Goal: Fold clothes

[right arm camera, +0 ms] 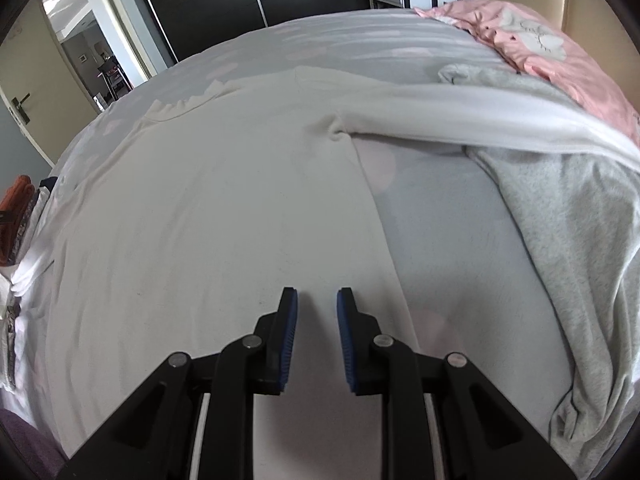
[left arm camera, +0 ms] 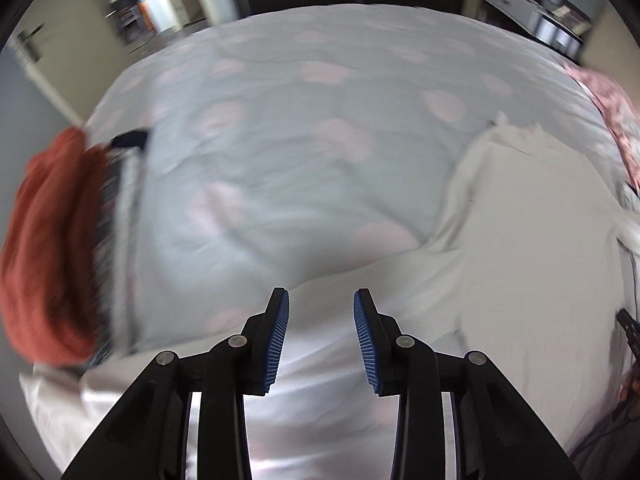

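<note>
Both my left tongs (left arm camera: 321, 300) and right tongs (right arm camera: 317, 298) are spread above the white shirt (right arm camera: 208, 208) lying ahead on the bed (right arm camera: 452, 248), its left sleeve blurred beside a smeared orange pile (left arm camera: 48, 248).

No legible text in either wrist view.
No words, labels, brand marks or numbers can be read on any surface; the pink bedding (right arm camera: 532, 40) at the upper right of the right wrist view carries only a white pictorial motif, without lettering.
</note>
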The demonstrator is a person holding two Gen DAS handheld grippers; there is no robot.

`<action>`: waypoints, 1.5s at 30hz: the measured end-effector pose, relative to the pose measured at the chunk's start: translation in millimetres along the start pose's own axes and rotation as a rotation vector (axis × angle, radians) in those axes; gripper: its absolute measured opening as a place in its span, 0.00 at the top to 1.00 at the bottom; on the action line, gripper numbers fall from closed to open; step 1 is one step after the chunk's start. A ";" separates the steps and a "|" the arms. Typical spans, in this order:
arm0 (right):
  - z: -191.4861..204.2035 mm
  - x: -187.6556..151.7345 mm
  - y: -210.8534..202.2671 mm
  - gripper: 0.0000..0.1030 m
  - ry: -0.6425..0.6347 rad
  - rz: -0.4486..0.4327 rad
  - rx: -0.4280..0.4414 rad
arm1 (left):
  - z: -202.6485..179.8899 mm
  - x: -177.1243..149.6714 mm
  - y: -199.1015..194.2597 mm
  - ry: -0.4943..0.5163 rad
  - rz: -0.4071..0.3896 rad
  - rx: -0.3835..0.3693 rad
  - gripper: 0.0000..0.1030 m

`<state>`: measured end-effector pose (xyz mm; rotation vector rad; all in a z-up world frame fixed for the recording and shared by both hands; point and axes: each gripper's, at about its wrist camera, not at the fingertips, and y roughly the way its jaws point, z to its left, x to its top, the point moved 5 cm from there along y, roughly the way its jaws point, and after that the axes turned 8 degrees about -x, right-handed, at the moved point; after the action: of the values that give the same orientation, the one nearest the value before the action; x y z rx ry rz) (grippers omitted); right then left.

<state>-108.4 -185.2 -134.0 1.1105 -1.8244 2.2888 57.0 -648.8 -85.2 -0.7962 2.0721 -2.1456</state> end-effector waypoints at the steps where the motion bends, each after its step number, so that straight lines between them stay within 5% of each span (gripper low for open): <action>1: -0.8 0.1 1.3 0.80 0.003 -0.001 0.006 | -12.3 9.3 11.3 0.031 0.002 -0.015 0.65; 9: -7.1 0.9 11.7 0.80 0.029 -0.008 0.054 | -72.3 67.6 85.1 0.187 0.010 -0.020 0.65; 14: -3.0 15.0 9.3 0.80 -0.028 -0.073 -0.004 | -88.1 75.5 113.1 0.229 0.021 -0.005 0.65; 23: -4.5 13.3 15.1 0.80 0.003 -0.037 0.043 | -98.2 74.9 129.2 0.196 0.009 -0.011 0.66; 26: -4.9 12.0 13.4 0.80 0.015 -0.030 0.050 | -101.5 74.8 127.0 0.115 0.003 -0.085 0.91; 28: -4.5 11.9 12.3 0.80 0.017 -0.029 0.050 | -103.2 75.5 125.6 0.072 -0.001 -0.115 0.95; 37: -9.6 13.2 9.2 0.80 0.050 -0.041 0.059 | -70.4 124.1 117.8 0.026 -0.055 0.134 0.98; 45: -10.2 12.8 17.9 0.80 0.057 -0.028 0.061 | -59.3 121.7 137.6 0.018 0.001 0.215 0.96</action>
<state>-130.8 -187.3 -143.2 1.0589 -1.7195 2.3503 -114.2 -654.6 -174.3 -0.7524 1.8059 -2.3314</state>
